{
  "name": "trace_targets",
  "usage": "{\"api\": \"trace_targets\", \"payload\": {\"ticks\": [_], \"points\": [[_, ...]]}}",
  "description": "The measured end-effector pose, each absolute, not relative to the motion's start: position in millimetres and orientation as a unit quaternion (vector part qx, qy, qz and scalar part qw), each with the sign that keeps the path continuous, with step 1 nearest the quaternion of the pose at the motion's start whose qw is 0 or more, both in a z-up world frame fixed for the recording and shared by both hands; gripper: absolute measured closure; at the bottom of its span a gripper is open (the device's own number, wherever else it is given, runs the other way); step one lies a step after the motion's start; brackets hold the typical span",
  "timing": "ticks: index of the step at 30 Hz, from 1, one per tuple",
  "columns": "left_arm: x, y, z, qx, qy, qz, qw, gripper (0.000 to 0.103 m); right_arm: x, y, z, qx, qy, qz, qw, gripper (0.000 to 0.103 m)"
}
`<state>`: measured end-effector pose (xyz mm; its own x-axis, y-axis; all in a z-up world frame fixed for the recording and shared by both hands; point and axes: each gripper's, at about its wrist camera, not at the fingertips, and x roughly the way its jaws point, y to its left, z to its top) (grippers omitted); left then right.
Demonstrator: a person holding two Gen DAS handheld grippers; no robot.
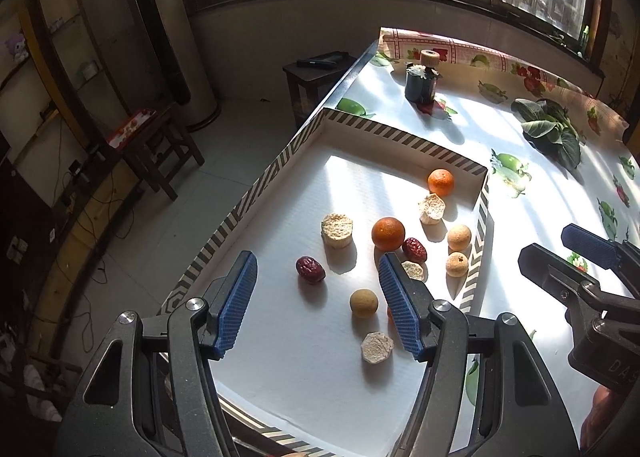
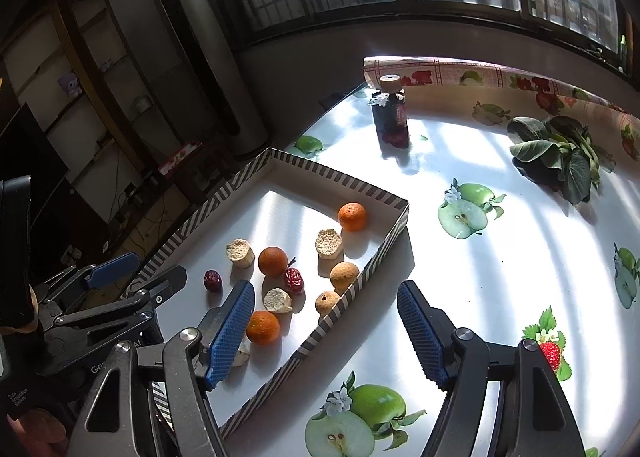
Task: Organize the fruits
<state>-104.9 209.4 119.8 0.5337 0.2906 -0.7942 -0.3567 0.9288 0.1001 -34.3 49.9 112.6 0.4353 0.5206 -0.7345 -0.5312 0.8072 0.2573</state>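
A shallow white tray with a striped rim (image 1: 260, 185) (image 2: 360, 185) lies on the table and holds loose fruit. In it are oranges (image 1: 388, 233) (image 2: 273, 261), dark red dates (image 1: 310, 269) (image 2: 212, 280), tan longans (image 1: 363, 302) (image 2: 344, 275) and pale cut pieces (image 1: 337, 230) (image 2: 240, 253). My left gripper (image 1: 318, 261) hovers open above the tray's near half, with nothing gripped. My right gripper (image 2: 325, 289) is open too, above the tray's right rim and the tablecloth, holding nothing. An orange (image 2: 263, 327) lies just beside its left finger.
A dark bottle with a wooden cap (image 1: 420, 81) (image 2: 390, 113) stands at the table's far edge. Leafy greens (image 1: 552, 129) (image 2: 560, 161) lie at the far right. The fruit-print tablecloth (image 2: 500, 277) stretches right of the tray. The table's left edge drops to the floor.
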Motion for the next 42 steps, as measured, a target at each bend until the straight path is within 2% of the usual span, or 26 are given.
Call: {"api": "trace_targets", "payload": {"ticks": [42], "points": [[-99.1,216.9,115.7,-0.041,0.455,0.182,0.871,0.039,-36.7,63.4,98.4,-0.009,0.453,0.313,0.835,0.031]]}}
